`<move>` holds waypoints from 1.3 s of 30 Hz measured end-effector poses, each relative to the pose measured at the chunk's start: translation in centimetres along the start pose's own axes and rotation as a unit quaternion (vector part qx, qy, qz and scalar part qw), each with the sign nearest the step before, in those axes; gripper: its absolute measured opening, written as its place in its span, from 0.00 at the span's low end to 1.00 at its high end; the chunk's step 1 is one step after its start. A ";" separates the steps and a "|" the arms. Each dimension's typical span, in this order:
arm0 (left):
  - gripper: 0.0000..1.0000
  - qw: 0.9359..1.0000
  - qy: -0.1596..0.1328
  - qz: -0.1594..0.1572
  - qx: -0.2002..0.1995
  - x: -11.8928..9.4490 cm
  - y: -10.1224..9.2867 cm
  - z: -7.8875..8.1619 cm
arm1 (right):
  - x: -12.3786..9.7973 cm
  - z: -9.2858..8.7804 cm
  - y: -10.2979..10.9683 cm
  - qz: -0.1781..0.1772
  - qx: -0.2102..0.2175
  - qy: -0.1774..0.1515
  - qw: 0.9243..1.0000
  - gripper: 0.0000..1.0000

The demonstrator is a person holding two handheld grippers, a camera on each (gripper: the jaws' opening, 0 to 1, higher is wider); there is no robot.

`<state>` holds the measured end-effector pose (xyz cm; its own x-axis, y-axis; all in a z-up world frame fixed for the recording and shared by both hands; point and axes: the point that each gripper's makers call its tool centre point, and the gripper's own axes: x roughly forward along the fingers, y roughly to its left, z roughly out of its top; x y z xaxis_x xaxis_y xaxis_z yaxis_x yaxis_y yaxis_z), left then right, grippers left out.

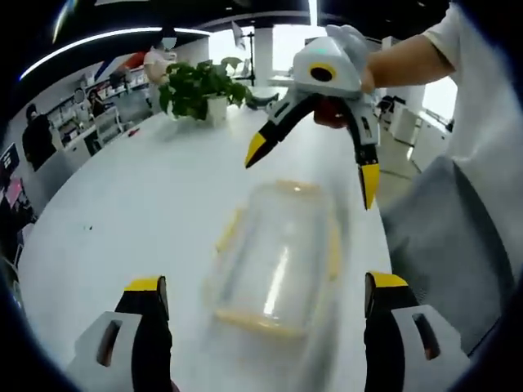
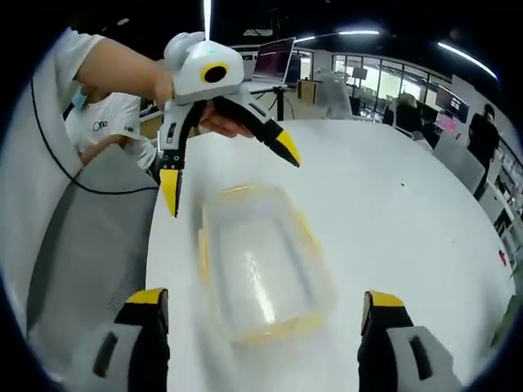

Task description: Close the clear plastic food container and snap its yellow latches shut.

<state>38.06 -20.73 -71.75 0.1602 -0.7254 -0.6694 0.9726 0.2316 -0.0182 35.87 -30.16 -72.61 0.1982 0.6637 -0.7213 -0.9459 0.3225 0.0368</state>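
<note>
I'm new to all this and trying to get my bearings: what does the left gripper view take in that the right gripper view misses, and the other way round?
Left gripper view alone: a potted green plant on the far end of the white table.

Right gripper view alone: an open laptop beyond the table, and a dark cable across a grey chair back.

Both: the clear plastic food container with yellow latches, lying on the table between that view's own open jaws, and the other hand-held gripper held open above it.
</note>
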 end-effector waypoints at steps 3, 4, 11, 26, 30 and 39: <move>0.97 1.000 0.004 0.004 0.004 0.3 0.0 -0.5 | 0.4 -0.6 -0.4 -0.017 -0.001 -0.002 1.000 0.94; 0.96 1.000 0.003 0.004 0.003 0.3 -0.1 -0.6 | 0.6 -0.7 -0.3 -0.016 -0.001 -0.001 1.000 0.91; 0.95 1.000 0.012 0.005 -0.004 1.0 -0.1 -1.4 | 1.4 -1.3 0.0 -0.012 -0.007 0.008 1.000 0.90; 0.85 0.999 0.032 -0.016 0.034 2.1 -0.7 -1.7 | 2.3 -0.8 -0.3 -0.010 -0.050 0.026 0.998 0.78; 0.83 0.998 0.036 -0.015 0.046 2.4 -0.6 -1.7 | 2.5 -1.0 -0.7 -0.010 -0.041 0.030 0.999 0.76; 0.76 0.997 0.043 -0.009 0.059 2.4 -0.2 -2.0 | 2.5 -1.0 -0.6 -0.009 -0.042 0.025 0.999 0.76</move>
<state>37.95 -21.18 -74.83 0.1321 -0.6690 -0.7314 0.9891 0.1376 0.0528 36.65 -29.34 -75.15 0.2045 0.6237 -0.7544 -0.9608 0.2752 -0.0329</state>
